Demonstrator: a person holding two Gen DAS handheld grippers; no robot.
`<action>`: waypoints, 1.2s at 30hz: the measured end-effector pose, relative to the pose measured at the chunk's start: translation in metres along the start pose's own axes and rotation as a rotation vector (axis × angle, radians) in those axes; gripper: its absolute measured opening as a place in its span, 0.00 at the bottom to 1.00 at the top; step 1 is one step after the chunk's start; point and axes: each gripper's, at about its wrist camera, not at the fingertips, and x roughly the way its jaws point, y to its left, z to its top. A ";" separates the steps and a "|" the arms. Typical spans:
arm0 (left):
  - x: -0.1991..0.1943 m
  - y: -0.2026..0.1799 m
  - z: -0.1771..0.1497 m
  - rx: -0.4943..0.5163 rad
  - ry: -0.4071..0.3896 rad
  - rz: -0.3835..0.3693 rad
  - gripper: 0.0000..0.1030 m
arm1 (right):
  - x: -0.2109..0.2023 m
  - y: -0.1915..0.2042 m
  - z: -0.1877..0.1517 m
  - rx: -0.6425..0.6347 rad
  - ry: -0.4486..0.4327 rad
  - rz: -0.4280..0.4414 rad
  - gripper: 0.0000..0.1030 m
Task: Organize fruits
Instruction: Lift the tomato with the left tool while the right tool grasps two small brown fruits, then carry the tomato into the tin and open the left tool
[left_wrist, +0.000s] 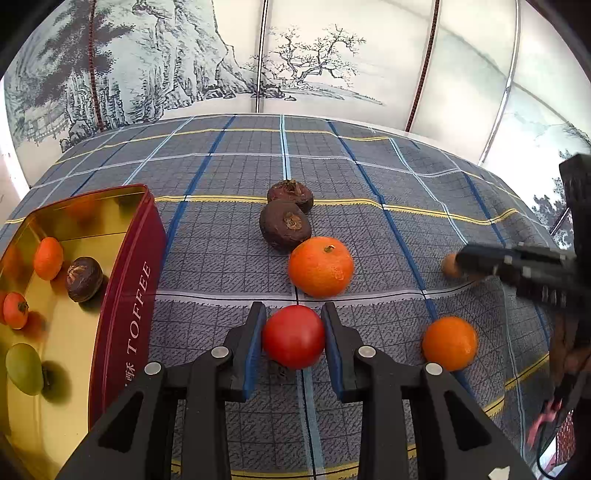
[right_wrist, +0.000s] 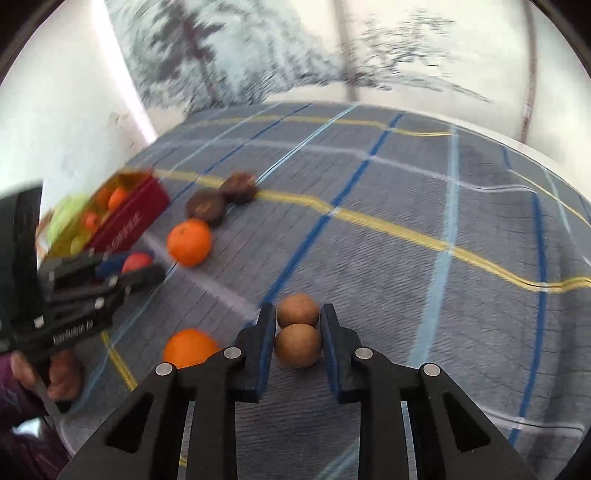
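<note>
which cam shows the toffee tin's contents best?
Left wrist. It looks straight into the open toffee tin, sharp enough to count the fruit on its gold floor. The right wrist view shows the tin small, motion-blurred, partly behind the left claw.

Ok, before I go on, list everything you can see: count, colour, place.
Tin: one, red outside, gold inside, left on the cloth.
Fruit in the tin: two small orange, one orange-red, one brown, one green.
Dark fruits: two, brown-purple, mid-cloth, touching.
Oranges: two, one large next to the dark pair, one smaller to its right.
Tomato: one, red, between the left fingers.
Tan fruits: two, brown, touching, between the right fingers.
Tablecloth: one, grey plaid.
Screen: ink landscape behind the table.
Left hand-held gripper: around the tomato.
Right hand-held gripper: around the nearer tan fruit.
</note>
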 end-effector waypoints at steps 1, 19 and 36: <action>0.000 0.000 0.000 0.001 0.000 0.000 0.26 | -0.001 -0.008 0.001 0.022 -0.012 -0.018 0.25; -0.007 0.000 -0.003 0.007 -0.032 0.050 0.26 | 0.007 -0.035 -0.003 0.134 -0.037 -0.045 0.25; -0.092 0.058 0.006 -0.112 -0.088 0.153 0.26 | 0.007 -0.036 -0.002 0.138 -0.036 -0.042 0.25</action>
